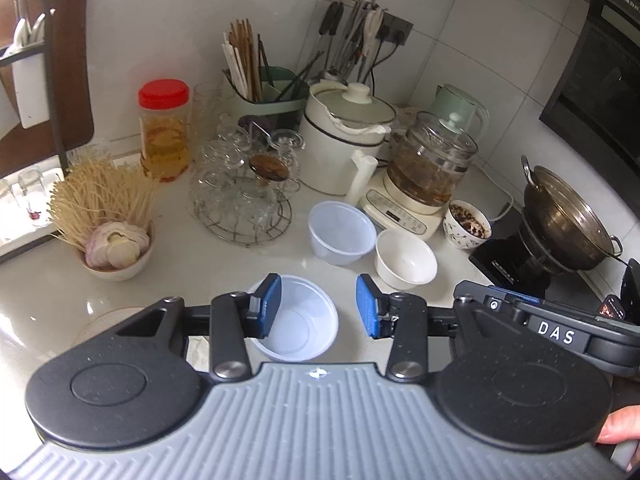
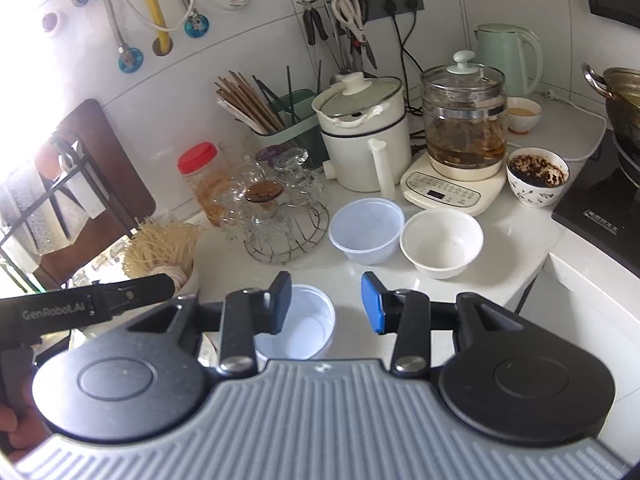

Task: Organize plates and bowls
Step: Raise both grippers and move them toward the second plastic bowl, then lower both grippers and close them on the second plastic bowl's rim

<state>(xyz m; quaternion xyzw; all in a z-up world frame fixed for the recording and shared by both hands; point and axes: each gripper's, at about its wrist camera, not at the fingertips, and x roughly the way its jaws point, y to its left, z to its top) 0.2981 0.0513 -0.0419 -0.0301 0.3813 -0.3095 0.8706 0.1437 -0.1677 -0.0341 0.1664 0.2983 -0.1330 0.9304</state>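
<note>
Both grippers, left gripper (image 1: pixel 318 306) and right gripper (image 2: pixel 326 302), hung wide open and empty over the near translucent plastic bowl (image 1: pixel 298 320). Beyond that bowl sat a second plastic bowl (image 1: pixel 342 232) and a white ceramic bowl (image 1: pixel 405 258). Judged risk: thin, light plastic could buckle or skid when pinched, and the glassware rack (image 1: pixel 240 200) beyond it on the left could get knocked.

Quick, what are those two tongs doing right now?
Left tongs: open, holding nothing, above a clear round plastic bowl.
Right tongs: open, holding nothing.
</note>
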